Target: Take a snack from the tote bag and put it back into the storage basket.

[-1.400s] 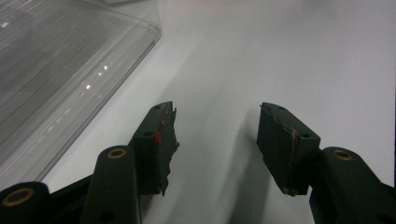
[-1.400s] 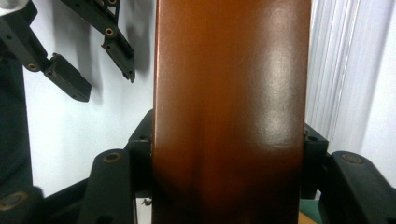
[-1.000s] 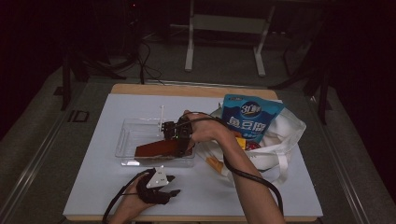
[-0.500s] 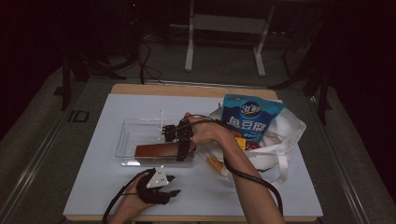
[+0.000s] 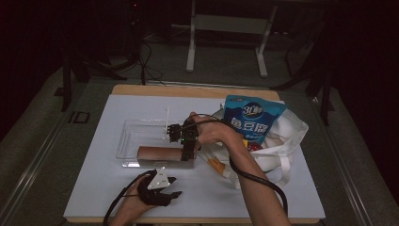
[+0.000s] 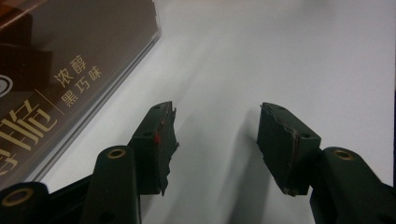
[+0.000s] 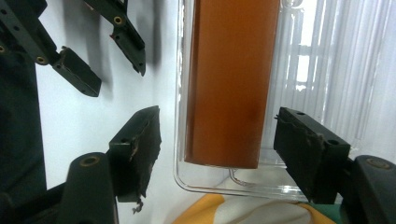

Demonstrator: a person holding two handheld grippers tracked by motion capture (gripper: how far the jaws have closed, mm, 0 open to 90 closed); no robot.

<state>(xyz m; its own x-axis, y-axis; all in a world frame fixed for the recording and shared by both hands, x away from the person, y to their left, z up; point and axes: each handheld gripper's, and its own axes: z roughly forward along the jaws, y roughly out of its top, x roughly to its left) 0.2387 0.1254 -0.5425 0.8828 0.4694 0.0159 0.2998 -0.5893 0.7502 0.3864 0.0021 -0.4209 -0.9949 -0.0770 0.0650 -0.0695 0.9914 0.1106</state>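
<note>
A long brown box point(image 5: 160, 153) lies flat in a clear plastic tray point(image 5: 136, 134), along its near wall. My right gripper point(image 5: 188, 153) hangs over the box's right end. In the right gripper view the box point(image 7: 231, 79) lies between the open jaws of my right gripper point(image 7: 219, 144), and neither pad touches it. Those jaws have just been closing a little. My left gripper point(image 5: 171, 187) rests on the white mat in front of the tray. In its own view my left gripper point(image 6: 215, 135) is open with nothing in it, and the box point(image 6: 60, 70) lies to its left.
A white tote bag point(image 5: 282, 141) lies at the right, with a blue pouch point(image 5: 253, 120) standing in it and small packets at its mouth. The white mat point(image 5: 94, 179) covers the tabletop. Cables trail from both grippers toward the near edge.
The brown box was tilted in the right gripper; now it lies flat in the tray with the jaws apart from it. The left gripper has not moved.
</note>
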